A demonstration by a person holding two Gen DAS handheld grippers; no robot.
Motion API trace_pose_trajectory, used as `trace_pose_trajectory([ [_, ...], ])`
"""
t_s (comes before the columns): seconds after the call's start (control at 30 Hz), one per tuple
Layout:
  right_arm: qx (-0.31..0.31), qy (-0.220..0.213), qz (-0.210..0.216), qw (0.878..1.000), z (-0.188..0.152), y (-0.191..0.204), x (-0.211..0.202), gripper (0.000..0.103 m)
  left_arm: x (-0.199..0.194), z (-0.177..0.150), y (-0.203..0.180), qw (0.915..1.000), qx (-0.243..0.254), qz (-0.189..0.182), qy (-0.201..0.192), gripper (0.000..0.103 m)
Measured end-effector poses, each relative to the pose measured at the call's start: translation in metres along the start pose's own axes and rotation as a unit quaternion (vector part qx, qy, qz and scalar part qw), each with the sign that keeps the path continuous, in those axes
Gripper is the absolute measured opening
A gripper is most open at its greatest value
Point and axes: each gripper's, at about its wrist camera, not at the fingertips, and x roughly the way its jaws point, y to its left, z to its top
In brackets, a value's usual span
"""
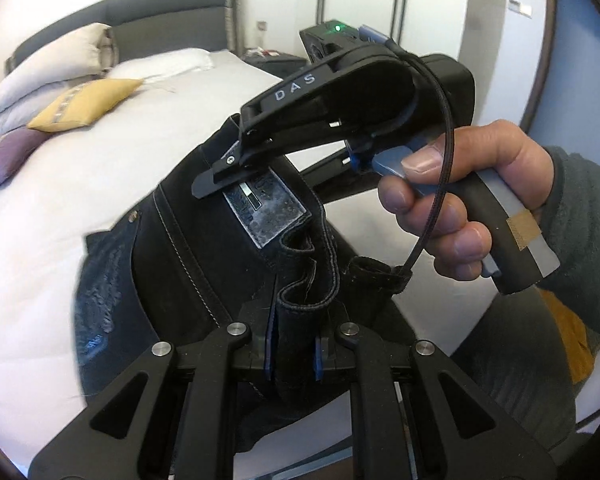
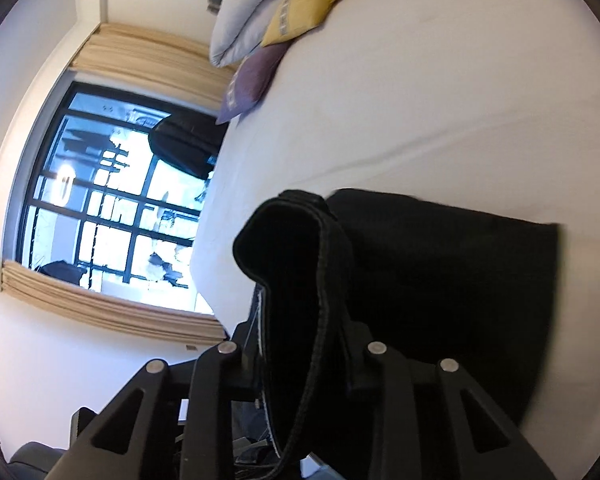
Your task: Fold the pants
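Black pants point(image 1: 188, 264) hang bunched over the white bed point(image 1: 60, 240), their waistband with a grey label patch point(image 1: 264, 208) turned up. My left gripper point(image 1: 295, 346) is shut on a fold of the waistband, with cloth packed between its blue pads point(image 1: 269, 344). In the left wrist view my right gripper point(image 1: 224, 164) comes in from the upper right, held by a hand point(image 1: 440, 208), and its jaws pinch the waistband just above the label. In the right wrist view a loop of waistband point(image 2: 300, 264) fills the right gripper point(image 2: 300, 344) and hides its fingertips. The rest of the pants point(image 2: 440, 280) lies on the sheet.
Pillows, a yellow cushion point(image 1: 84, 104) and a purple cushion point(image 1: 8, 156) sit at the grey headboard point(image 1: 160, 12). A nightstand point(image 1: 276, 58) stands beyond the bed. A dark-framed window point(image 2: 112, 196) with beige curtains lies past the bed's edge. White sheet point(image 2: 440, 100) spreads wide behind the pants.
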Motion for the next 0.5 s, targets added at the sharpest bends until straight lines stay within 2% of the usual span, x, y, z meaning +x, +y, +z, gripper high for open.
trace_pose_trajectory([
  [0.2, 0.017, -0.018, -0.012, 1.000, -0.012, -0.038, -0.023, 0.027, 0.031, 0.006, -0.028, 0.9994, 0.012, -0.019, 0.025, 0.012],
  [0.33, 0.032, -0.017, -0.025, 0.999, -0.013, -0.056, -0.017, 0.028, 0.064, -0.002, -0.031, 0.9984, 0.014, -0.014, 0.052, 0.015],
  [0.43, 0.066, -0.015, -0.030, 0.997, -0.014, -0.071, -0.008, 0.031, 0.078, -0.004, -0.028, 0.9977, 0.001, -0.029, 0.061, 0.025],
  [0.5, 0.086, -0.024, -0.017, 0.996, -0.015, -0.077, -0.012, 0.036, 0.074, -0.001, -0.027, 0.9963, -0.009, -0.055, 0.065, 0.039],
])
